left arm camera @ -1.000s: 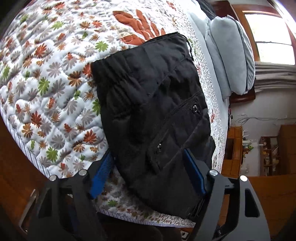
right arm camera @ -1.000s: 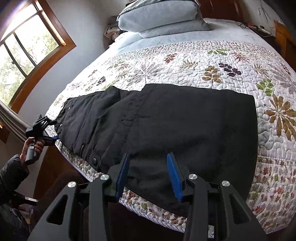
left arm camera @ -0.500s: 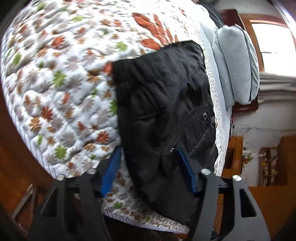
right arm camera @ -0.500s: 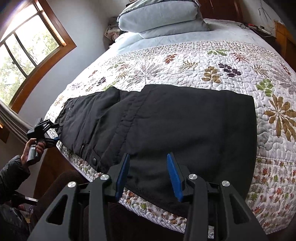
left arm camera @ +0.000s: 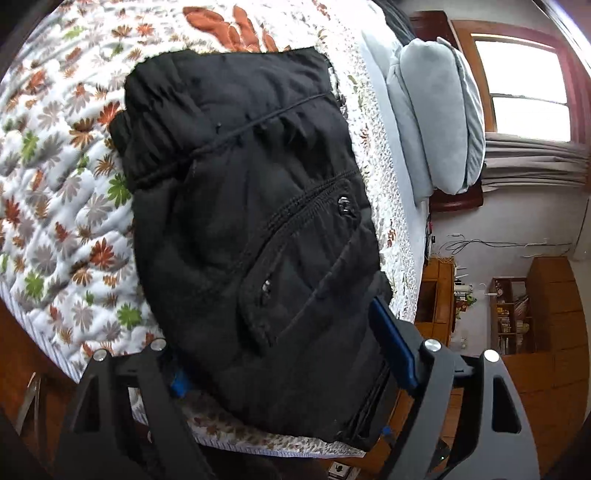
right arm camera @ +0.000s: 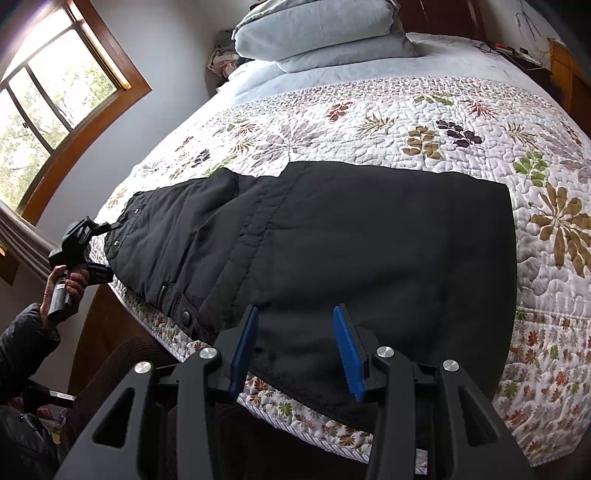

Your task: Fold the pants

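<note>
Black padded pants (right arm camera: 351, 240) lie across the flowered quilt (right arm camera: 406, 122), waist at the left and legs to the right. Their near edge hangs over the bedside. In the left wrist view the waist end (left arm camera: 240, 221), with its zip pocket and snaps, fills the space between the jaws of my left gripper (left arm camera: 280, 343). The fabric drapes over the left finger, the right pad (left arm camera: 391, 343) shows bare, and no pinch is visible. A hand holds that left gripper (right arm camera: 83, 247) at the waistband. My right gripper (right arm camera: 295, 332) hovers open over the near leg edge.
Grey pillows (right arm camera: 321, 33) are stacked at the head of the bed. A window (right arm camera: 55, 99) is in the left wall. Wooden cabinets and shelves (left arm camera: 439, 291) stand beyond the bed. A dark sleeve (right arm camera: 22, 343) is at the lower left, and the bed frame lies below the quilt's edge.
My left gripper has pushed in toward the waist, so the fabric now lies between its jaws and covers the left finger. The right gripper and the legs have not moved.
</note>
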